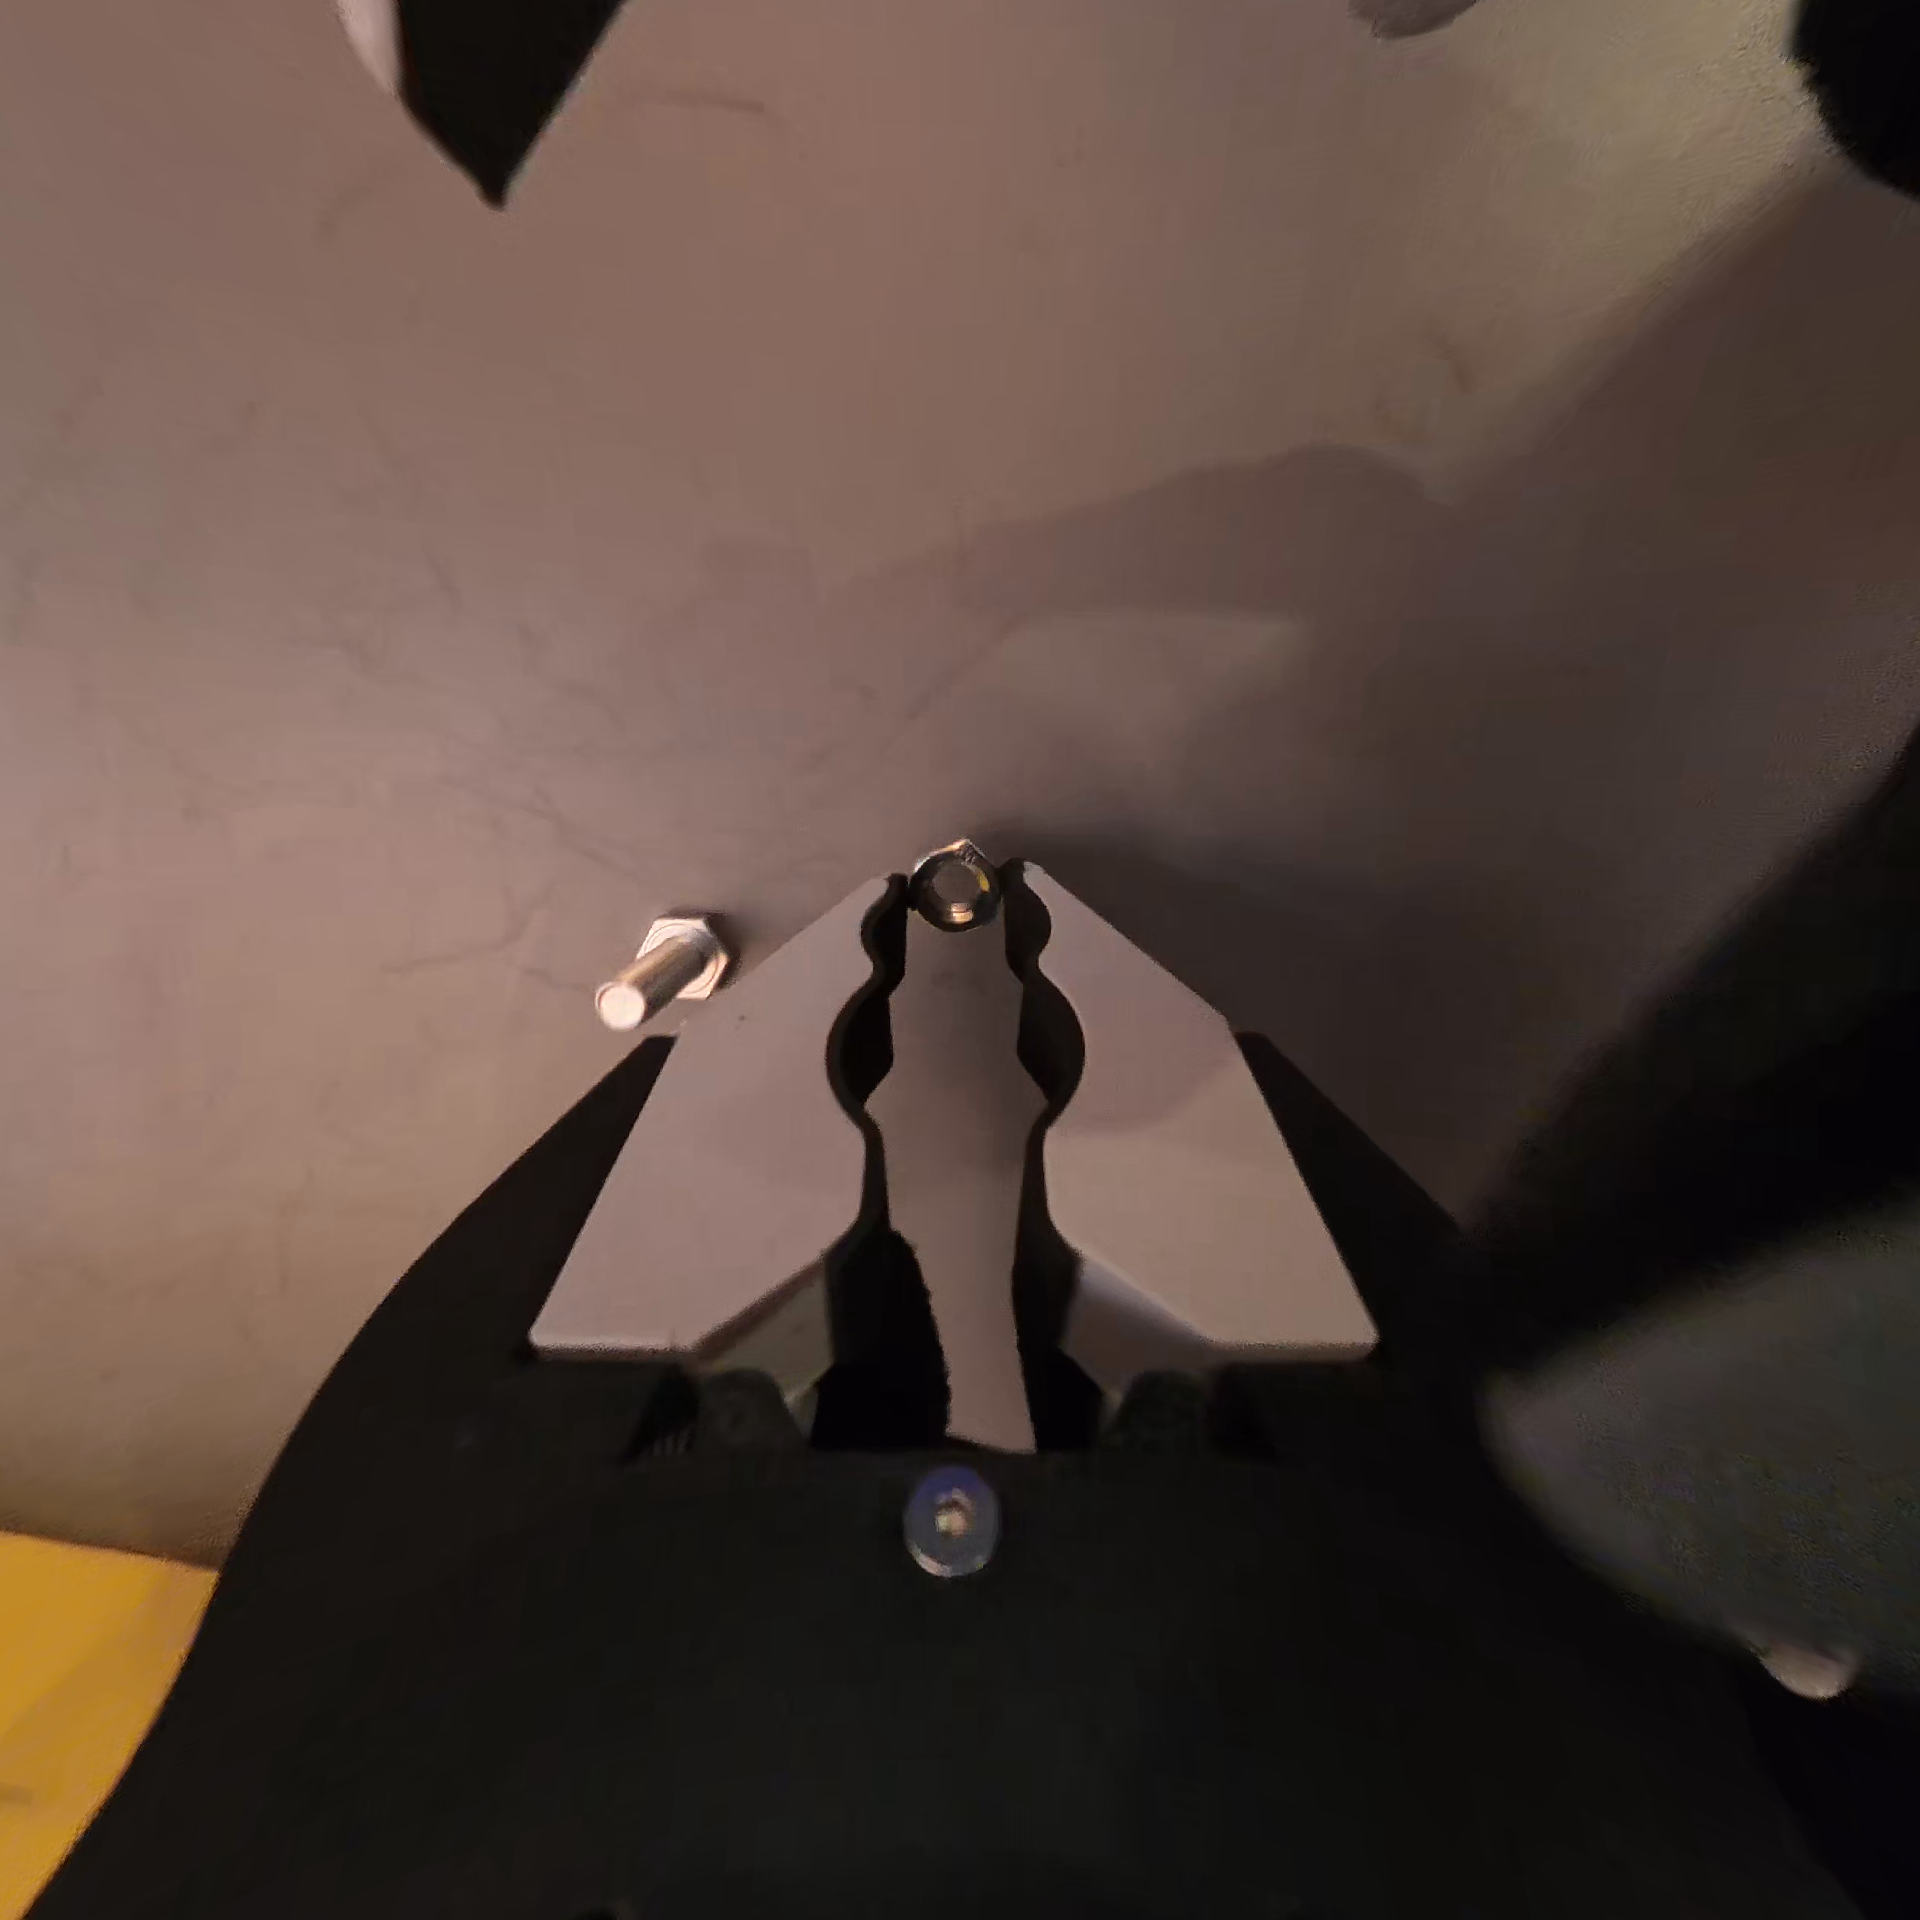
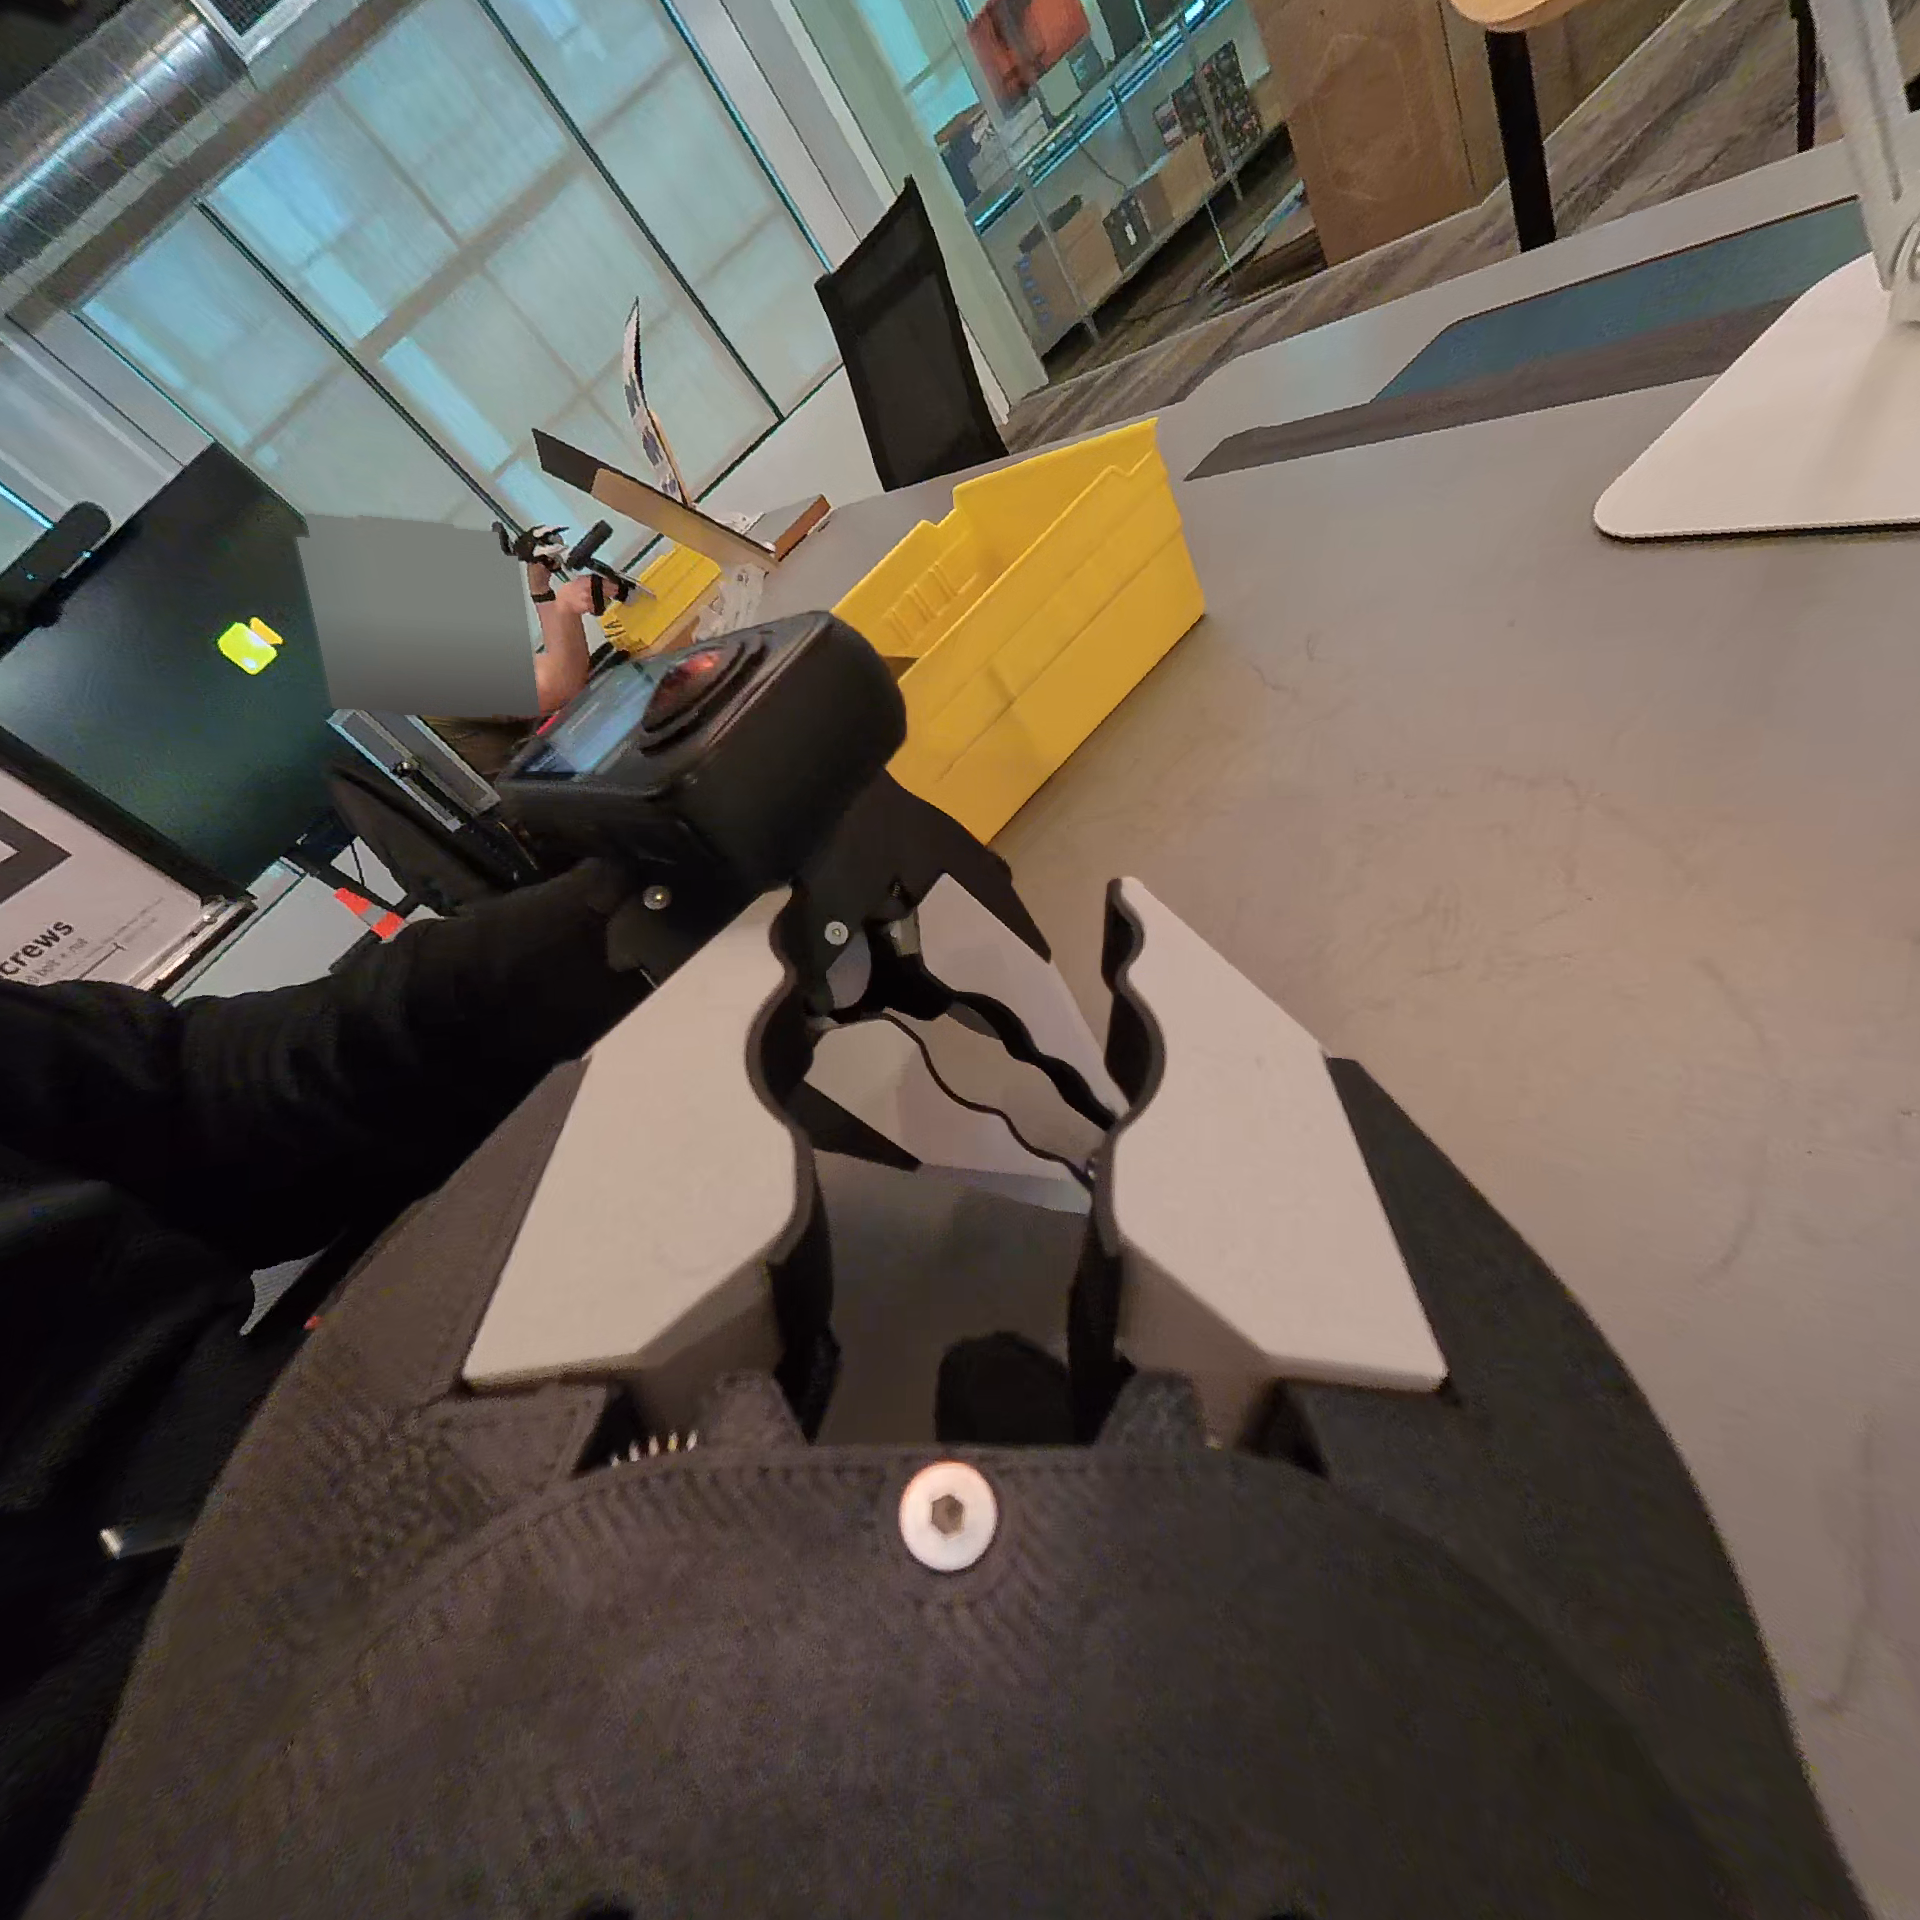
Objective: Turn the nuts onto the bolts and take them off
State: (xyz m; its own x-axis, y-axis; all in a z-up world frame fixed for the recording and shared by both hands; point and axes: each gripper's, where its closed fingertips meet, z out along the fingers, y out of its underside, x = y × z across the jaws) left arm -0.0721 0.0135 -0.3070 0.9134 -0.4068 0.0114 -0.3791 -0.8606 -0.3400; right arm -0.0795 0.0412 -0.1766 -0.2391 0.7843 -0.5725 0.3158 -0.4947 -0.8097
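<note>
Left gripper (image 1: 954,894) pinches a nut (image 1: 956,896) at its fingertips low over the table (image 1: 1039,468), bolt (image 1: 665,971) lying just beside; right gripper (image 2: 951,1039) hangs open and empty, so next it likely needs to grab the bolt for threading.

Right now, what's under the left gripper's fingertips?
The left gripper pinches a small nut at its tips, over the grey table. A bolt lies apart, to its left. The nut's underside, and whether it touches the table, is hidden.
</note>
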